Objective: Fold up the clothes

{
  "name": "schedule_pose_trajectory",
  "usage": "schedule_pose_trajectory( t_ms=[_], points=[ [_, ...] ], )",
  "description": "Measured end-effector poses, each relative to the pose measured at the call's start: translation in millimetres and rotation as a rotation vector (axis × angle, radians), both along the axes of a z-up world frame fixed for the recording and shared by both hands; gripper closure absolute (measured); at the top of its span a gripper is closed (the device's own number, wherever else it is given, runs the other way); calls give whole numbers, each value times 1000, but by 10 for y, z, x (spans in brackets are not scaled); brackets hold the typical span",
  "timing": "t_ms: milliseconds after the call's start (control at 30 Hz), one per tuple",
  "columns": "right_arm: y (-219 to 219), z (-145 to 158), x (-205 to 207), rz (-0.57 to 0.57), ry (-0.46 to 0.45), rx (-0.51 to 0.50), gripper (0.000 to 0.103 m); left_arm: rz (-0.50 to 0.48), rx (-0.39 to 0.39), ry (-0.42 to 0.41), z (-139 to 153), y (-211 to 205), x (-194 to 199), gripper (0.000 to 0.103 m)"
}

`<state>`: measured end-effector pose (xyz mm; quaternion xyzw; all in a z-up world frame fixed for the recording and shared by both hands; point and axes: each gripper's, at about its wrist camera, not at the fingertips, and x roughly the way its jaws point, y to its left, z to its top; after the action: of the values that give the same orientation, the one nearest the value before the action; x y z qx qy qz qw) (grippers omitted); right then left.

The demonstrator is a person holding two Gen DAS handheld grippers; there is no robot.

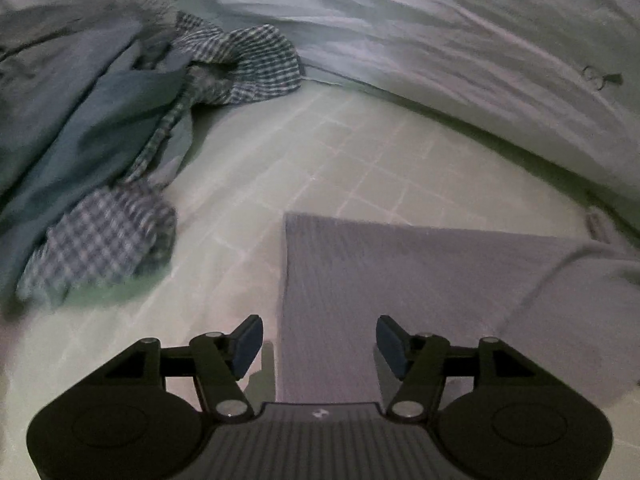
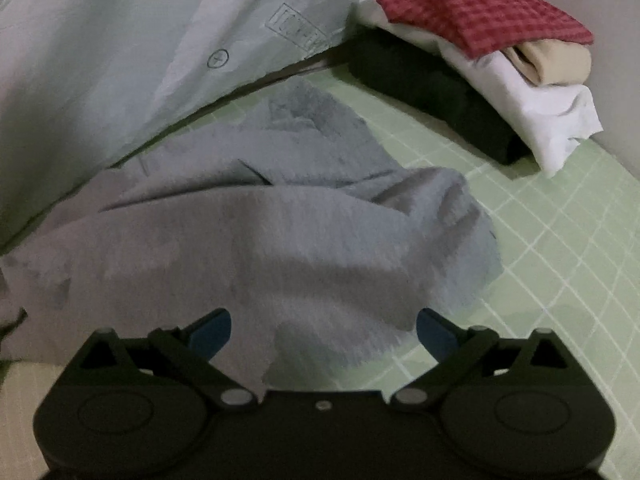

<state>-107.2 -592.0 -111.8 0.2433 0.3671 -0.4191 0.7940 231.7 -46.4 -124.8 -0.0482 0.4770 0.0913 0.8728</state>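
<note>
Here, a grey garment (image 1: 400,288) lies on the green grid mat (image 1: 352,152), half flat and half bunched, with both grippers spread wide above it and holding nothing.

The left gripper (image 1: 319,346) hangs over the garment's straight left edge, where the cloth is smooth; the right gripper (image 2: 323,334) is over its rumpled side, where the cloth (image 2: 280,240) rises in soft folds. To fold well, I think each gripper should pinch only one layer near an edge and carry it over evenly, so no crease is trapped. Left of the garment a blue and checked heap (image 1: 120,140) lies loose; far right of it stands a folded stack (image 2: 480,72) with a red checked piece on top. Behind the garment a pale wrinkled sheet (image 1: 440,40) closes the scene.
</note>
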Motion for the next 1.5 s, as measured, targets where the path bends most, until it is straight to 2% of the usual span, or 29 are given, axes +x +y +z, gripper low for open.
schedule_pose_trajectory(
  t_ms=[100, 200, 233, 267, 300, 333, 367, 400, 467, 600, 800, 900, 967, 1033, 1167, 1300, 1367, 1500],
  points=[
    [-16, 49, 56, -20, 18, -18, 3, 8, 24, 6, -113, 78, 227, 37],
    [17, 98, 57, -23, 10, -15, 3, -17, -10, -11, -176, 175, 394, 36],
    [36, 107, 52, -14, 9, -15, 3, -26, -11, -18, -179, 191, 438, 39],
    [67, 111, 50, -8, 15, -17, 3, -33, -11, -28, -172, 194, 457, 46],
    [100, 115, 49, -3, 23, -19, 3, -38, -11, -39, -163, 194, 470, 66],
    [133, 119, 48, 3, 30, -22, 3, -37, -15, -45, -146, 190, 484, 93],
    [169, 125, 39, 9, 31, -23, 3, -32, -23, -56, -119, 181, 475, 99],
    [206, 132, 29, 15, 29, -23, 3, -26, -32, -68, -91, 171, 461, 99],
    [279, 146, 8, 27, 25, -24, 3, -42, 2, -128, 52, 111, 379, 99],
    [432, 138, -146, 43, 6, -20, 3, -61, 35, -279, 517, 90, 99, 99],
    [664, 123, -387, 65, -22, -14, 3, -34, 62, -562, 1314, 252, -745, 99],
    [734, 90, -522, 63, -30, 5, 3, -1, 118, -624, 1468, 322, -1200, 99],
    [736, 66, -597, 53, -33, 21, 3, 27, 146, -606, 1409, 388, -1449, 99],
    [713, 45, -654, 39, -42, 38, 3, 58, 157, -545, 1246, 475, -1603, 99],
    [682, 12, -693, 18, -66, 70, 3, 155, 123, -387, 847, 684, -1823, 98],
    [647, 21, -658, 41, -77, 79, 3, 310, 81, -297, 652, 856, -1970, 98],
    [666, 32, -631, 58, -79, 76, 3, 387, -1, -285, 626, 978, -2053, 97],
    [689, 42, -580, 85, -78, 74, 3, 455, -167, -245, 504, 1107, -2118, 78]
  ],
)
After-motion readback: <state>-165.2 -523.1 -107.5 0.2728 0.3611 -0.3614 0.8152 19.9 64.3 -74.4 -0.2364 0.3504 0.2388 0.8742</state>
